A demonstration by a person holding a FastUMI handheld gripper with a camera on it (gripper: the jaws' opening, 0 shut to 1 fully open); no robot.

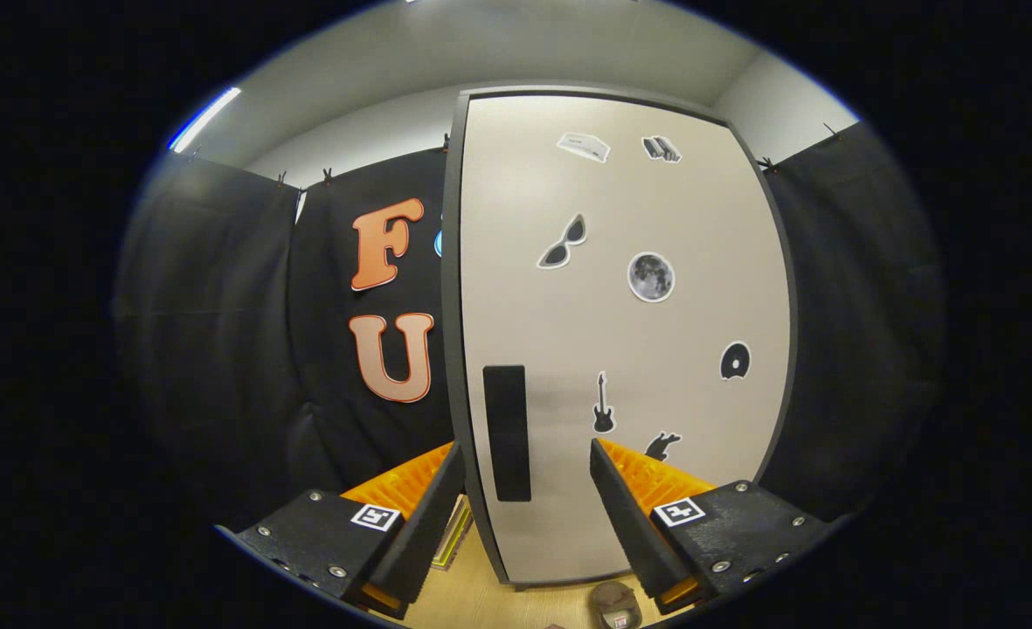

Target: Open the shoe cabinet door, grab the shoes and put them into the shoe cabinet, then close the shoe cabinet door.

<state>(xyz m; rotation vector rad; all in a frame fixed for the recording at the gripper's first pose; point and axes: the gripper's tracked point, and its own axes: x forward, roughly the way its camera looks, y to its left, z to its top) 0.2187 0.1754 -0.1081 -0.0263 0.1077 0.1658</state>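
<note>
Gripper view: the tongs (526,476) are released, their two fingers spread wide and gripping nothing. Between the fingers and just ahead of them stands the shoe cabinet door (620,332), one pale panel in a dark frame, closed as far as this view tells. One dark upright handle (507,432) sits on the door near its left edge, roughly at 12 o'clock from the midpoint of the tongs, closer to the left finger than the right. The left finger (424,515) lies just outside the door's left edge; the right finger (625,515) lies in front of the door panel.

Seven small stickers are on the door: one pair of sunglasses (562,242), one moon (651,277), one disc (734,361), one guitar (602,404), one dark shape (662,445) by the right finger, and two (584,146) near the top.

On the wooden floor (481,598), at about 5 o'clock from the tongs, lies one brownish thing, possibly a shoe (616,604), only partly seen. One flat item (453,535) lies on the floor beside the left finger.
</note>
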